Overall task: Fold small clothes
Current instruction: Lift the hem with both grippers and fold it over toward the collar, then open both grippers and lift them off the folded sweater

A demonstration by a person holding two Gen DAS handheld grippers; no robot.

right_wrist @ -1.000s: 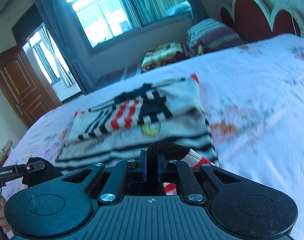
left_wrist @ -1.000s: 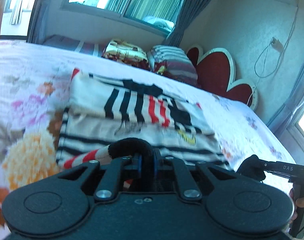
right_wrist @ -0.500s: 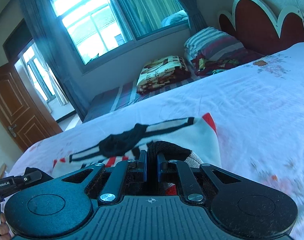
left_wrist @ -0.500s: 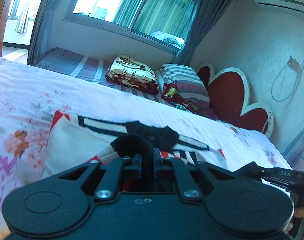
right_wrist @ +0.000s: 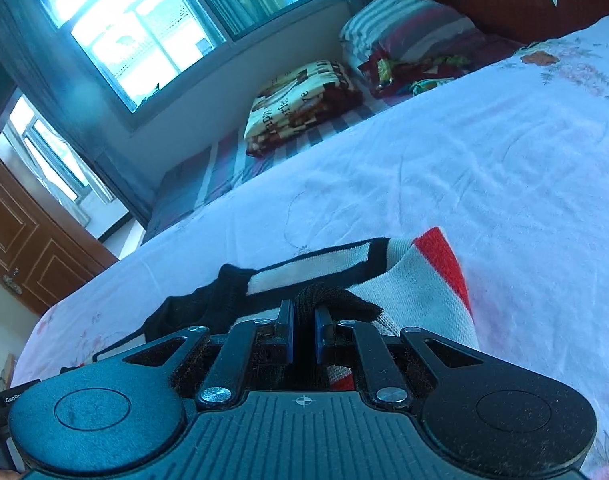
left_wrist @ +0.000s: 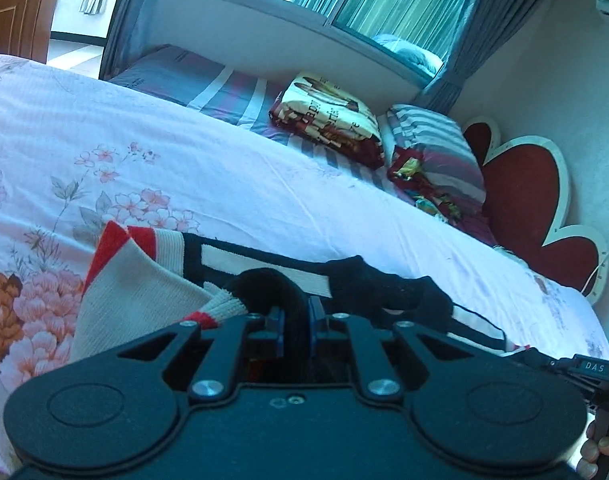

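A small knitted sweater point(left_wrist: 144, 292), cream with black and red stripes, lies on the flowered bed sheet point(left_wrist: 184, 168). My left gripper point(left_wrist: 295, 320) is shut on its black-edged hem near the left side. My right gripper point(right_wrist: 303, 322) is shut on the same hem near the right side; the sweater's cream and red part point(right_wrist: 420, 292) shows just past it. Both grippers hold the hem low over the sweater's far end, by the black collar point(left_wrist: 384, 284). The rest of the sweater is hidden under the grippers.
A folded printed blanket point(left_wrist: 328, 116) and a striped pillow point(left_wrist: 432, 148) lie at the bed's far side by the red scalloped headboard point(left_wrist: 532, 200). A window and grey curtains stand behind. The right gripper shows at the edge of the left wrist view point(left_wrist: 592, 368). A wooden door point(right_wrist: 16, 248) is at left.
Both grippers have carried the sweater's near hem forward over the garment to its far collar end. The striped front that showed a second ago is now covered.
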